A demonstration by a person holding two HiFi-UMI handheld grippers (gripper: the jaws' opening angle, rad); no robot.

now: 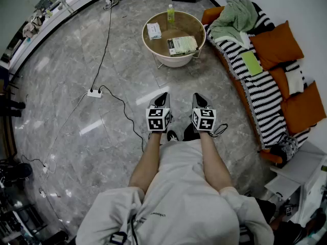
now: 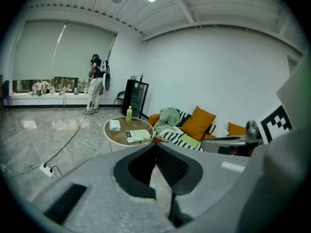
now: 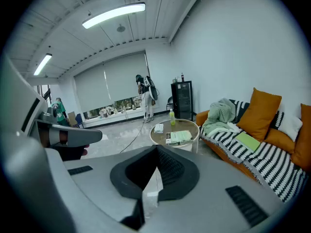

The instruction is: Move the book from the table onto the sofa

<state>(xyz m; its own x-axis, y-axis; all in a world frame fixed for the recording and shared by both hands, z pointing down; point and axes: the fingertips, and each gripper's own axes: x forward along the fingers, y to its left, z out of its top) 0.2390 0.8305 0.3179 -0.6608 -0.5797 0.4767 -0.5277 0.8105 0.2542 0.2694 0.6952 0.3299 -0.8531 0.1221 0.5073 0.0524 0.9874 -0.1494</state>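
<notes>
The book [image 1: 182, 45], green and white, lies flat on the round table [image 1: 176, 63] ahead of me; it also shows in the left gripper view [image 2: 137, 136] and the right gripper view [image 3: 179, 138]. The sofa [image 1: 255, 91], under a black-and-white striped throw, runs along the right wall. My left gripper [image 1: 162, 97] and right gripper [image 1: 199, 97] are held side by side over the floor, well short of the table. Both are shut with nothing between the jaws; the left gripper [image 2: 155, 144] and right gripper [image 3: 157, 147] point toward the table.
A green bottle [image 1: 170, 14] and a white packet [image 1: 154, 30] share the table. On the sofa lie a green blanket [image 1: 235, 15], orange cushions [image 1: 271, 44] and a flat green pad [image 1: 251, 63]. A power strip [image 1: 94, 93] with cables crosses the floor at left. A person [image 2: 97, 84] stands far back.
</notes>
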